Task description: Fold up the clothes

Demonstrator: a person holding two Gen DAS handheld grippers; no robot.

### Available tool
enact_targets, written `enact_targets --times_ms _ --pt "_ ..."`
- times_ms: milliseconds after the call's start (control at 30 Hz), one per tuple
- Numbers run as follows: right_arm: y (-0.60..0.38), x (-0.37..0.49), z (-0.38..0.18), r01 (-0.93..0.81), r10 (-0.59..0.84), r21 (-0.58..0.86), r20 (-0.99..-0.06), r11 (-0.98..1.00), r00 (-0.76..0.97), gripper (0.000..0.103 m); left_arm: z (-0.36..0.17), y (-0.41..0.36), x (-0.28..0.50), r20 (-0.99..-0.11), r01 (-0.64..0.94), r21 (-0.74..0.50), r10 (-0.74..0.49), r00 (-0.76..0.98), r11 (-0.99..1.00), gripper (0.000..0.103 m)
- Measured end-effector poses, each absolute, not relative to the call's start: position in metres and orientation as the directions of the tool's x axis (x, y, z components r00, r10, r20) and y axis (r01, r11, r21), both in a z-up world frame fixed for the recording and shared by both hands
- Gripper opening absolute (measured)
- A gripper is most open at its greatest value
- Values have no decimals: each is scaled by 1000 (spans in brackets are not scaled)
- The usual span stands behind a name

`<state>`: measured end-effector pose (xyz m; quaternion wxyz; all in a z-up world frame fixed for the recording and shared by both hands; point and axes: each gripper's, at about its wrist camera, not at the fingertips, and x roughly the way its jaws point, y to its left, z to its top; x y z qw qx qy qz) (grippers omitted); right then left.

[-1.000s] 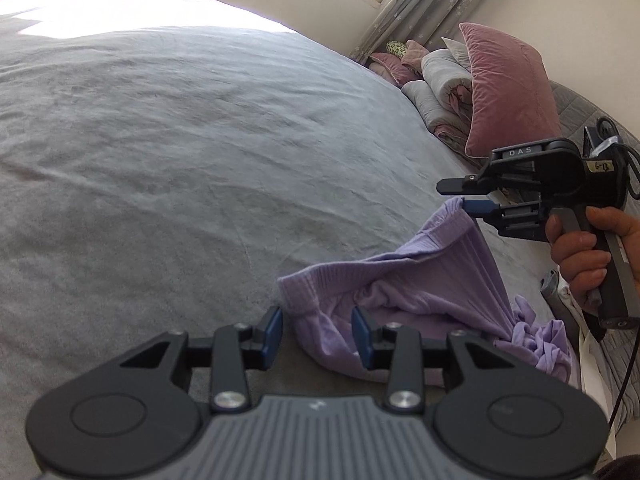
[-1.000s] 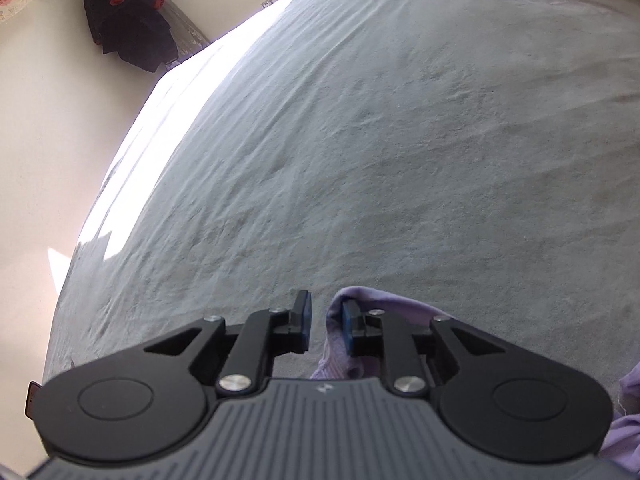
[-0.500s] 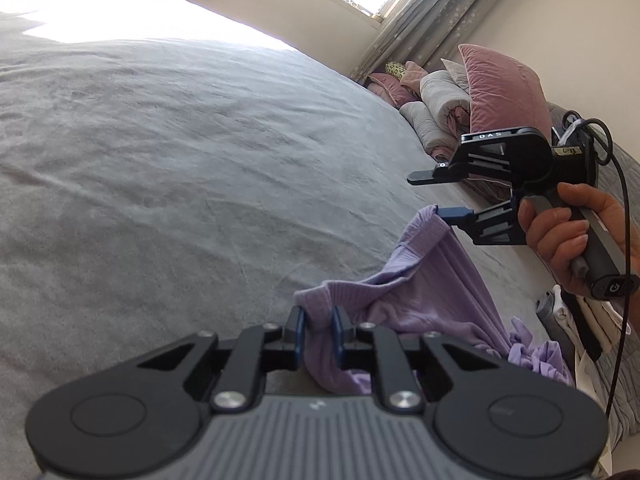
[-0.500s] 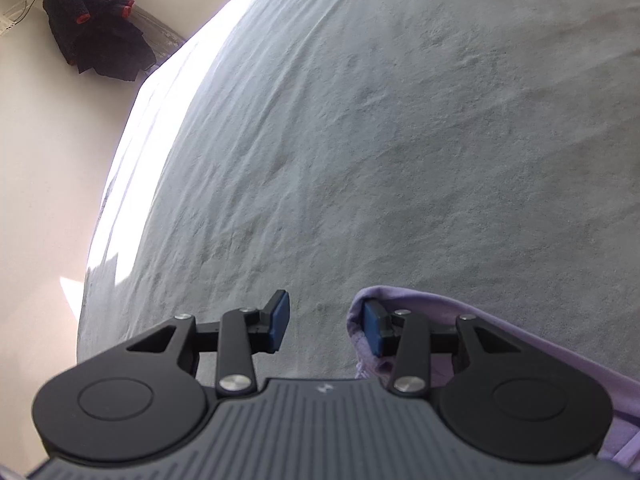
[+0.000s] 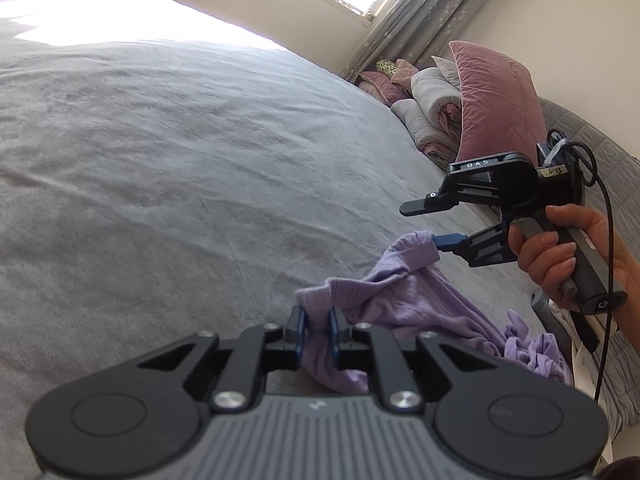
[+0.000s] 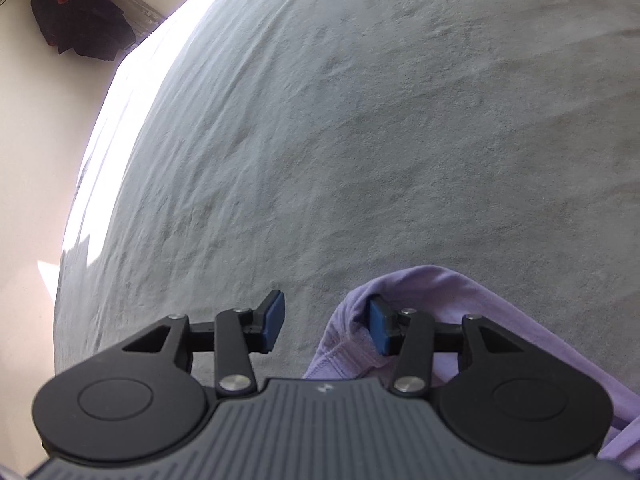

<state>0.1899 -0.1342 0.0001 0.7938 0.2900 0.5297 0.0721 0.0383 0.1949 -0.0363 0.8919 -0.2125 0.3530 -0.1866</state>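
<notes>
Pinching the lilac knit garment (image 5: 404, 300) at its ribbed hem with our left gripper (image 5: 317, 326), we judge folding barely begun; our right gripper (image 6: 326, 326) gapes wide, cloth merely draped over one finger; the rest lies crumpled on the grey bedspread (image 5: 180, 160).

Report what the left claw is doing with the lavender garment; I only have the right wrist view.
Observer: The left claw is shut on a ribbed edge of the lavender garment.
Operator: Say where the rest of the cloth is.
Observer: It sags between the two claws, and a bunched part lies on the grey bedspread below the right hand.
Operator: Name what is behind my right claw.
Observer: Beyond the right claw, a pink pillow stands beside rolled bedding near the curtain.
</notes>
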Motion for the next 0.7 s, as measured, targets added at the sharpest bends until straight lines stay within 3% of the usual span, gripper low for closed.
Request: enact_targets --times_ms 400,433,533,700 --pt "-146 158 -8 206 453 601 -748 773 485 48 -45 196 49 -521 166 -569 -509 685 805 19" --pt "-142 157 -8 194 448 597 -745 779 494 47 -45 196 49 -521 171 -568 -513 683 805 19" --pt "-131 157 -5 156 442 591 -730 792 522 30 -42 195 46 -511 190 -563 -520 684 804 21" --pt "-113 156 0 141 364 513 -751 847 551 30 -42 201 43 -509 191 -559 -516 689 807 29"
